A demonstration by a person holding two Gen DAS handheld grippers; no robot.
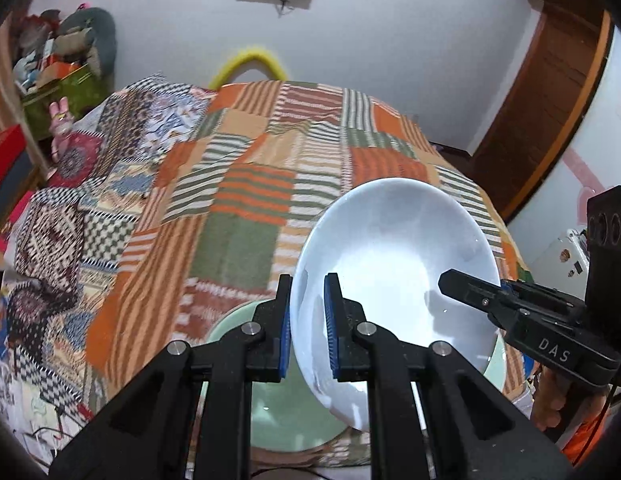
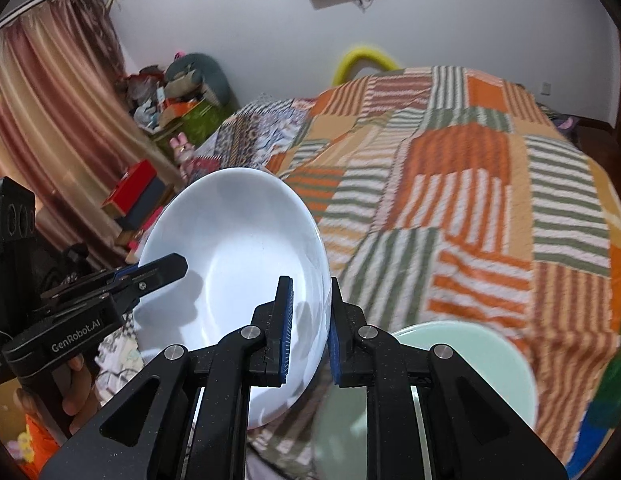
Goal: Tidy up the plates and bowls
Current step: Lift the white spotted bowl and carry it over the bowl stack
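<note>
- The white bowl [image 1: 394,264] is held up in the air over the near end of the bed [image 1: 238,184], clear of the patchwork blanket [image 2: 470,216], with the pale green plate [image 1: 286,412] lying on the blanket just below and partly behind it.
- The left gripper [image 1: 308,324] is clamped on the bowl's left rim, one blue pad inside the wall and the other outside; the jaws stand narrow, with only the thin rim between them.
- The right gripper [image 2: 308,328] bites the opposite rim the same way, closed on the bowl's right edge, so each side of the bowl has its own grip.
- A grip on both sides looks like a way to keep a smooth, glazed bowl from swinging or slipping (a single pinch on a thin rim would let it pivot), and to steer it down squarely.
- Its position above the green plate suggests it is meant to be set on or nested into that plate, though I cannot tell which.
- The bowl is tilted steeply: its open mouth faces back toward the two cameras and somewhat upward, its base turned away toward the far end of the bed.
- Being round it has no long axis across the rim; its centre axis leans well off vertical, and the line between the two gripped points runs left to right.
</note>
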